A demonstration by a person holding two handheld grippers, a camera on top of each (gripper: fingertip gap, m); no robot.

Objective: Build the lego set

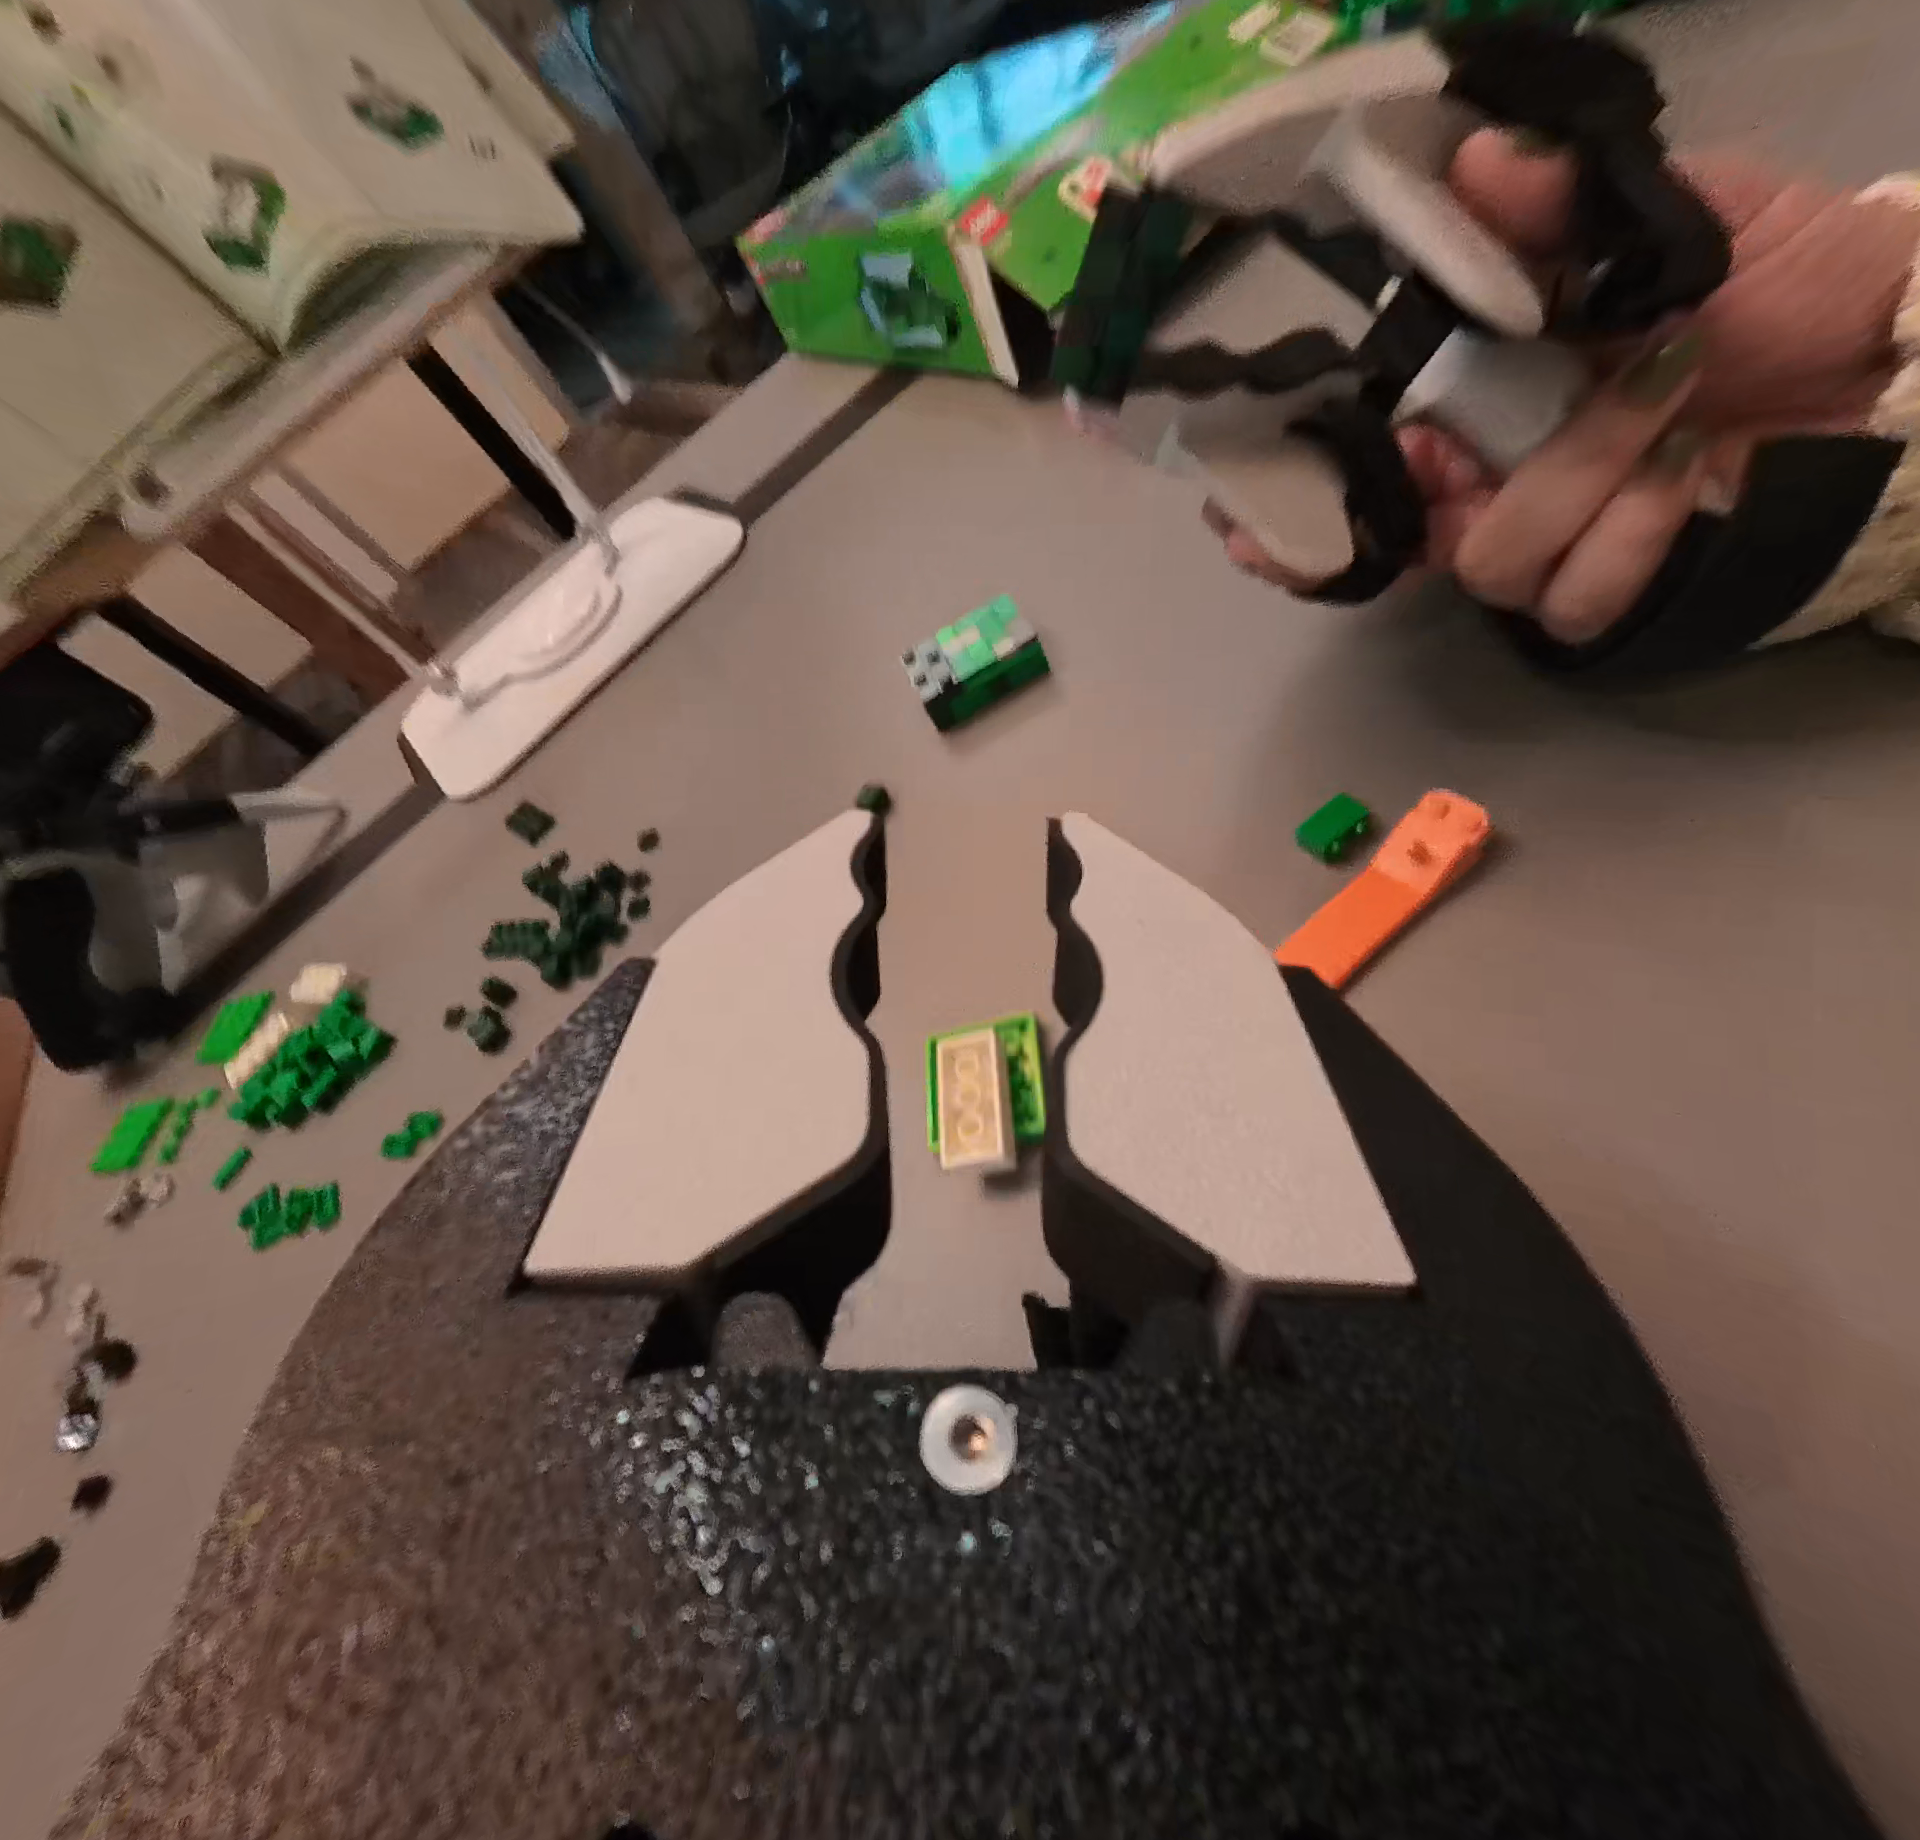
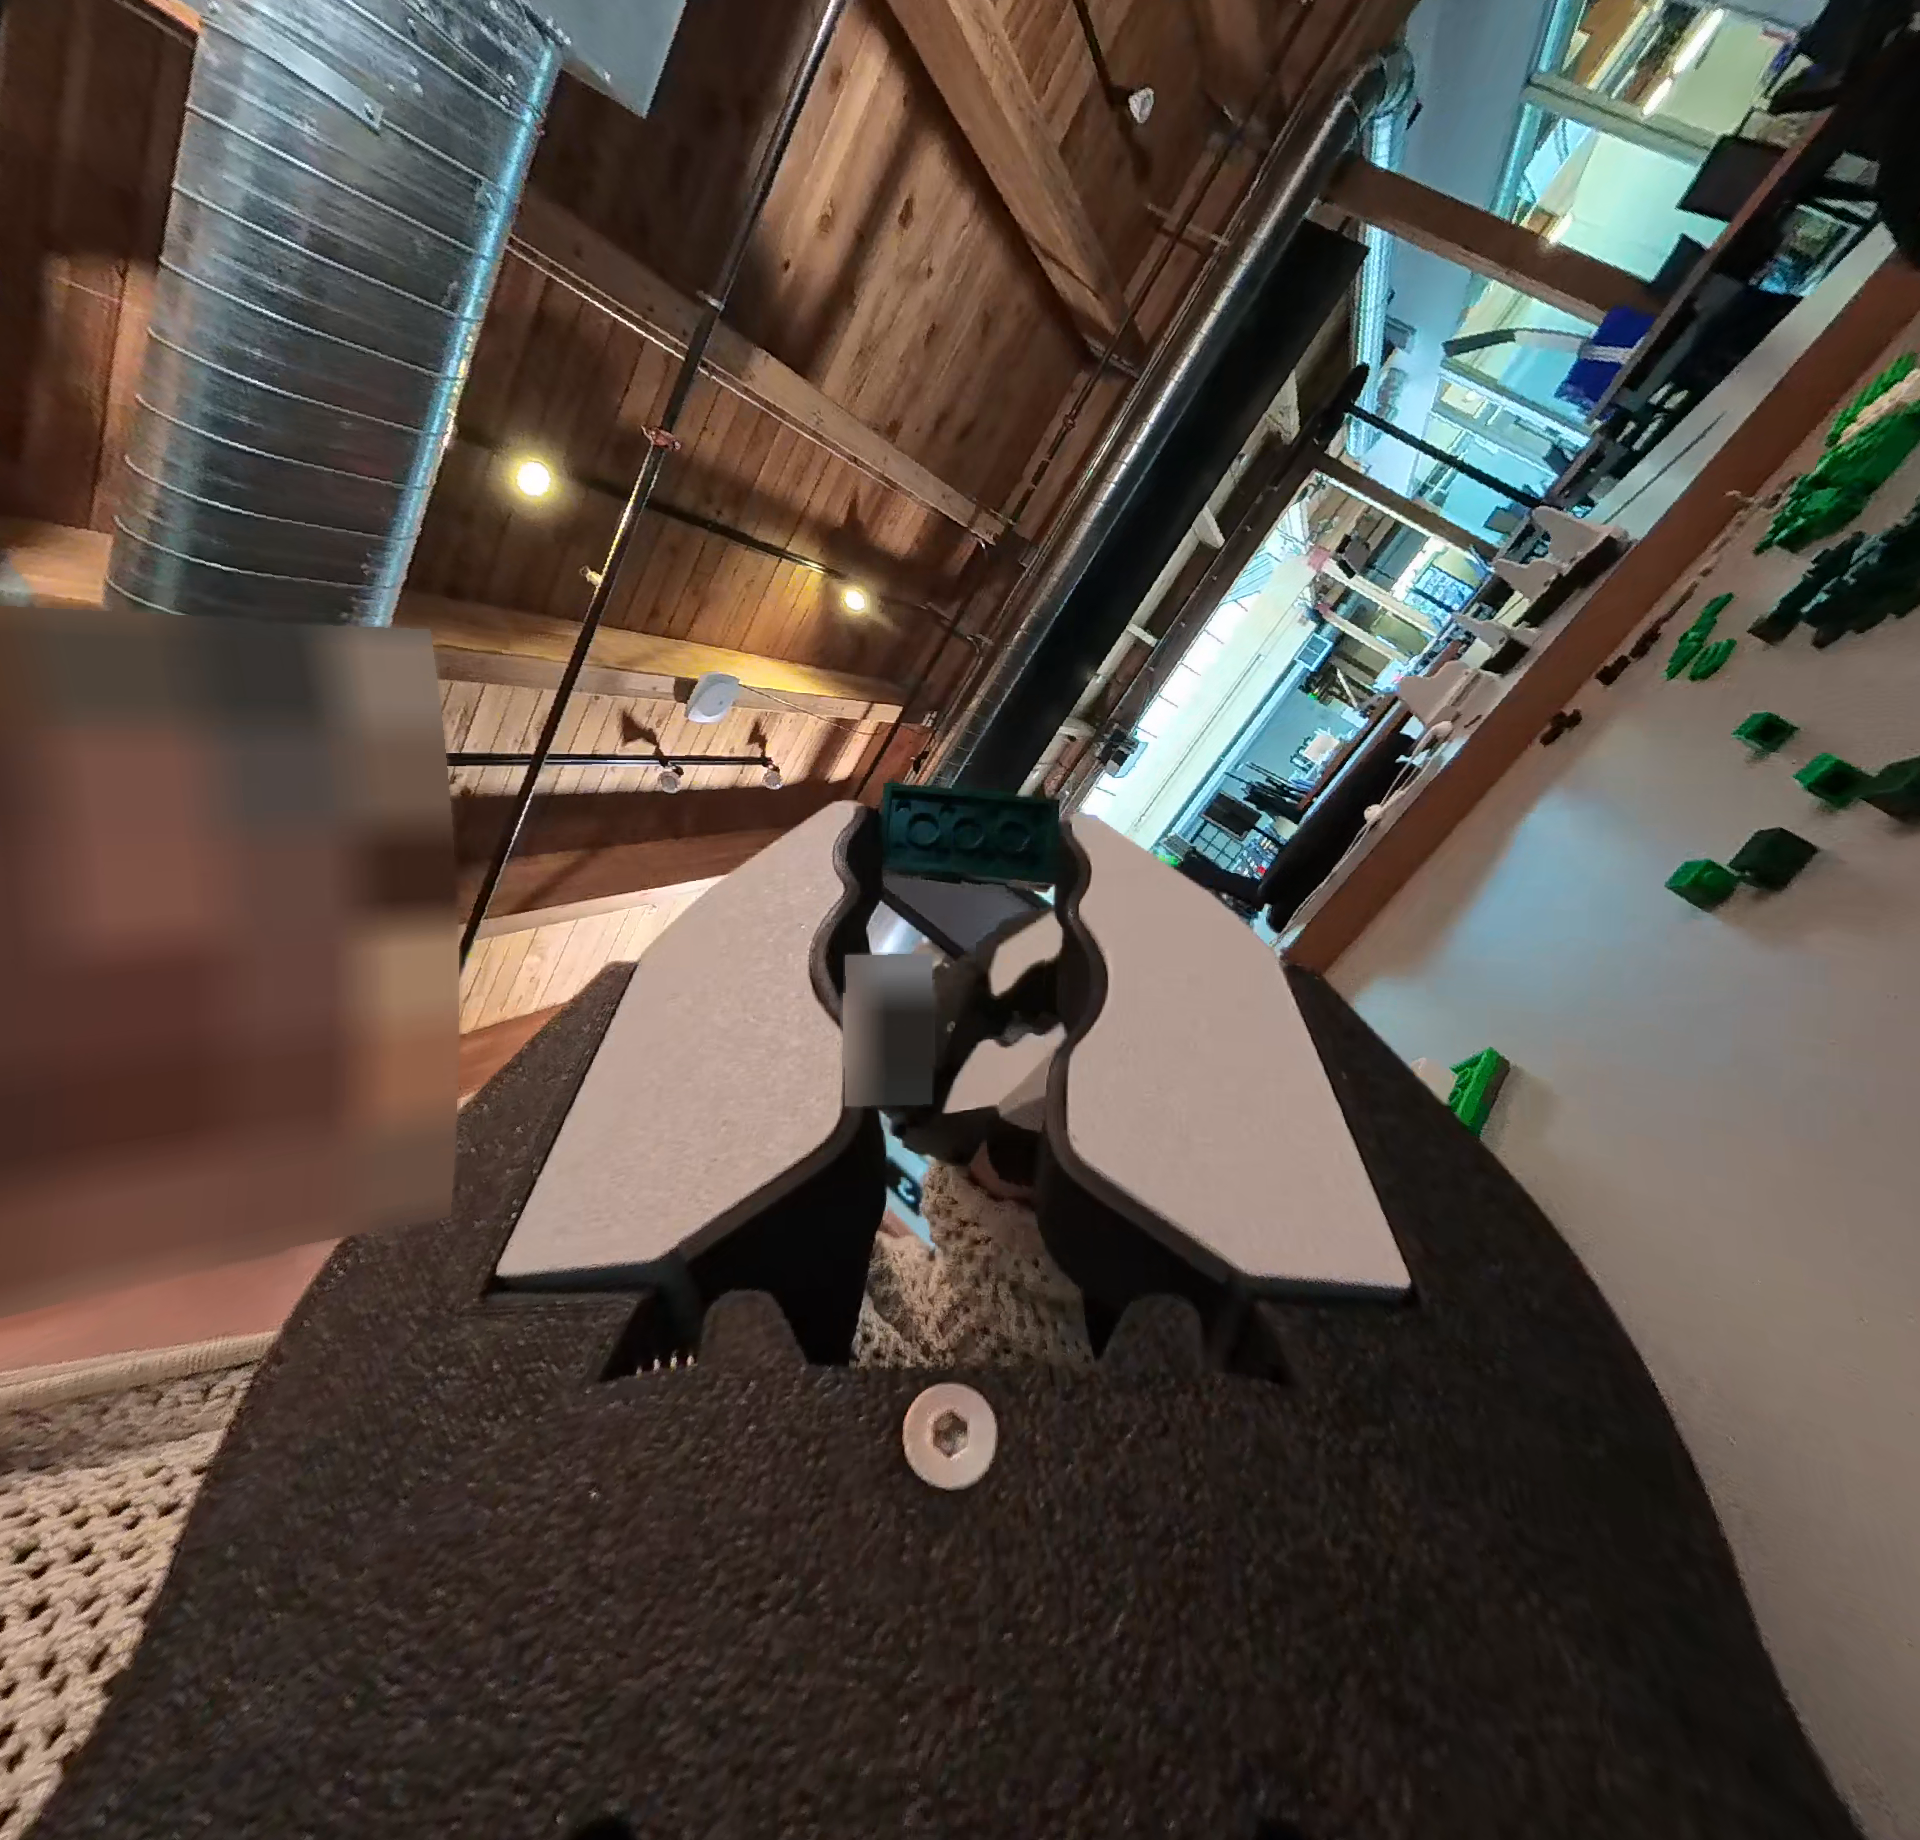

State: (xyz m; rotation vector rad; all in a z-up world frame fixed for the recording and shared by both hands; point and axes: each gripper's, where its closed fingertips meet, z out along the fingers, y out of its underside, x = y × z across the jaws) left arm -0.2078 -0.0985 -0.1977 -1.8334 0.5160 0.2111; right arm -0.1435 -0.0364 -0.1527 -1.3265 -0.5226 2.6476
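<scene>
Left wrist view: left gripper (image 1: 966, 834) jaws apart above lime-and-cream plate stack (image 1: 982, 1089) on tabletop (image 1: 1195, 751) | right wrist view alone: right gripper (image 2: 961, 840) jaws clamped on dark green brick (image 2: 968, 834); brick's underside hidden

Loft workshop: wood-plank ceiling (image 2: 935, 232), exposed metal duct (image 2: 312, 263), worktable (image 1: 1143, 595).
</scene>
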